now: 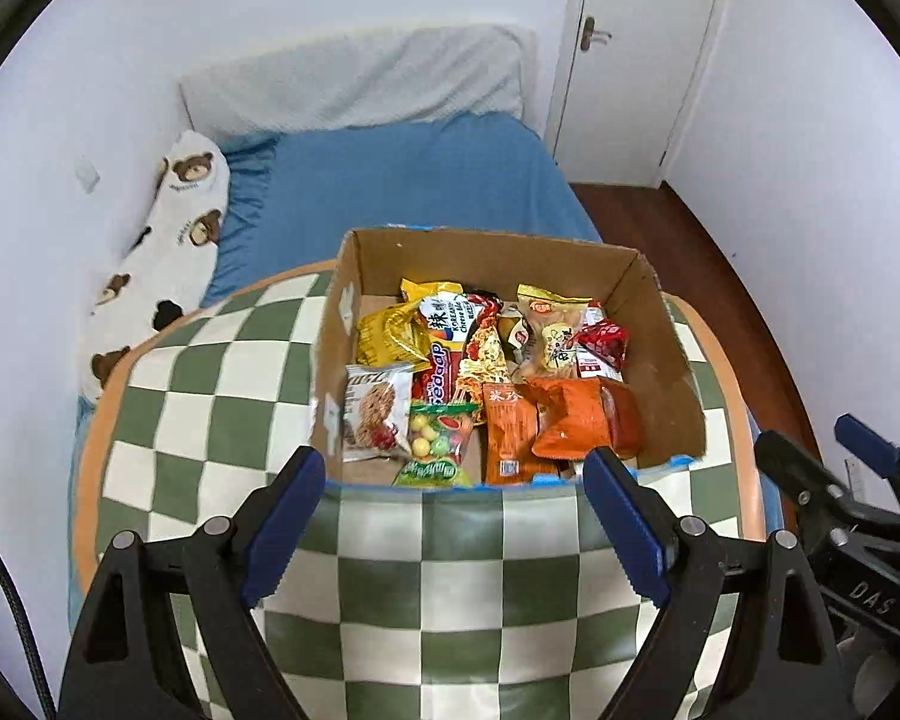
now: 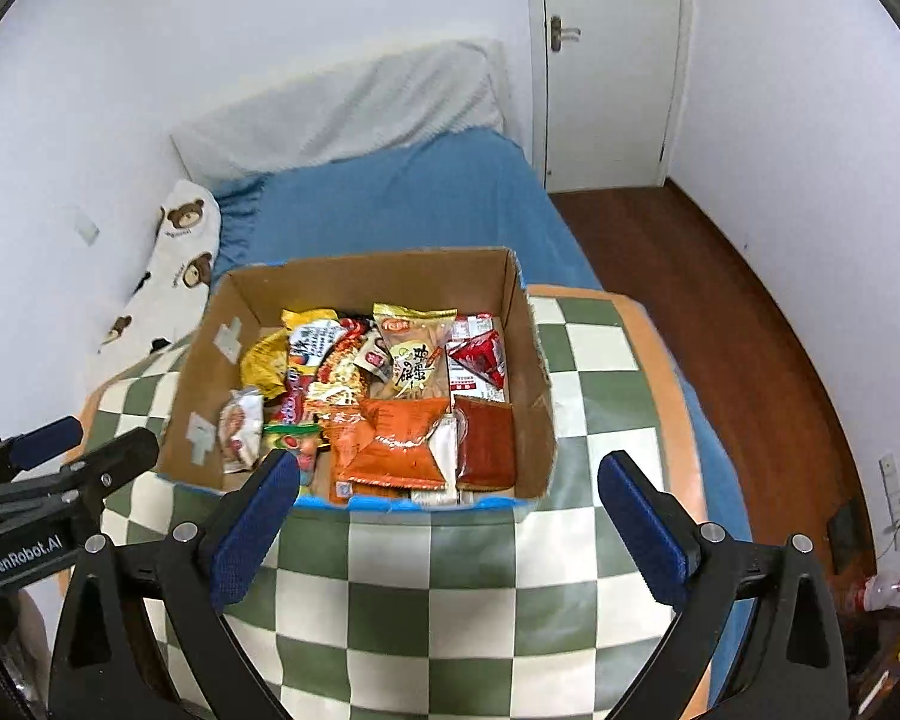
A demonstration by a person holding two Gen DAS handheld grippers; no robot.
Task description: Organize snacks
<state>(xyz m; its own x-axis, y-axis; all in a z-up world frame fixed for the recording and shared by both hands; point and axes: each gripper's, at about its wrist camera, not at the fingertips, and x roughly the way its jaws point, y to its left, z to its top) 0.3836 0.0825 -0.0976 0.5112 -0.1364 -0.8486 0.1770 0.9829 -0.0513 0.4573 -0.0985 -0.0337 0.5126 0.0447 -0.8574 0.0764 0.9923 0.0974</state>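
Hovering both tools above the near edge of the cardboard box (image 1: 498,264), I look down on a load of snacks with nothing in either grip. My left gripper (image 1: 456,516) is spread wide and empty, its blue pads (image 1: 285,516) framing only the checked cloth (image 1: 450,600) just this side of the box. My right gripper (image 2: 450,516) is also released, its jaws opening the last bit, with nothing between them but the same cloth.

Everything I need to sort sits inside the box: an oat-cookie packet (image 1: 375,411) against the left wall, a bag of coloured candies (image 1: 441,432) at the near wall beside it, orange packets (image 1: 564,420) in the near right corner, a yellow bag (image 1: 390,333) and a noodle pack (image 1: 450,315) towards the far wall, and red sachets (image 1: 600,345) near the right wall. They overlap, so I judge the top pieces should go first.

To do this well, I'd pick one packet per tool and come straight down over the box, keeping my fingers clear of its walls. The orange packets look slippery and puffy, so I'd pinch a sealed edge, not the belly. The candy bag lies tight against the near wall, and I'd approach it from the box's centre. Since my two tools sit close side by side, I'd split the box left and right to avoid a clash.
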